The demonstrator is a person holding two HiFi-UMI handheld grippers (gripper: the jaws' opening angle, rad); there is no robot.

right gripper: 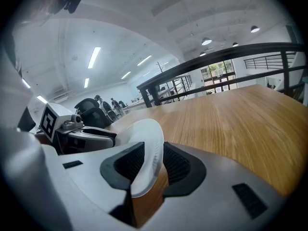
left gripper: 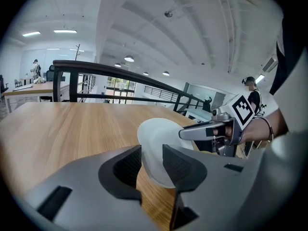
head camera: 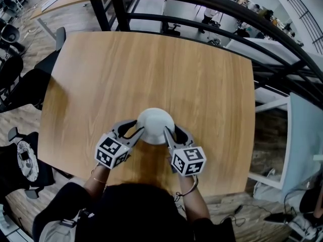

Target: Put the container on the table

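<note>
A white bowl-shaped container (head camera: 155,122) rests upside-down on the wooden table (head camera: 151,59), near its front edge. My left gripper (head camera: 139,130) grips its left rim; in the left gripper view the pads press on the thin wall of the container (left gripper: 161,129) on both sides of my left gripper (left gripper: 152,159). My right gripper (head camera: 167,131) is at the right rim. In the right gripper view the rim of the container (right gripper: 149,134) stands between the pads of my right gripper (right gripper: 154,163), which do not clamp it. Each gripper shows in the other's view: the right gripper (left gripper: 190,133), the left gripper (right gripper: 103,139).
A black railing (head camera: 202,4) runs past the table's far and right edges, with a lower floor beyond it. Dark office chairs (head camera: 20,84) stand at the left. A pale panel (head camera: 303,135) stands at the right.
</note>
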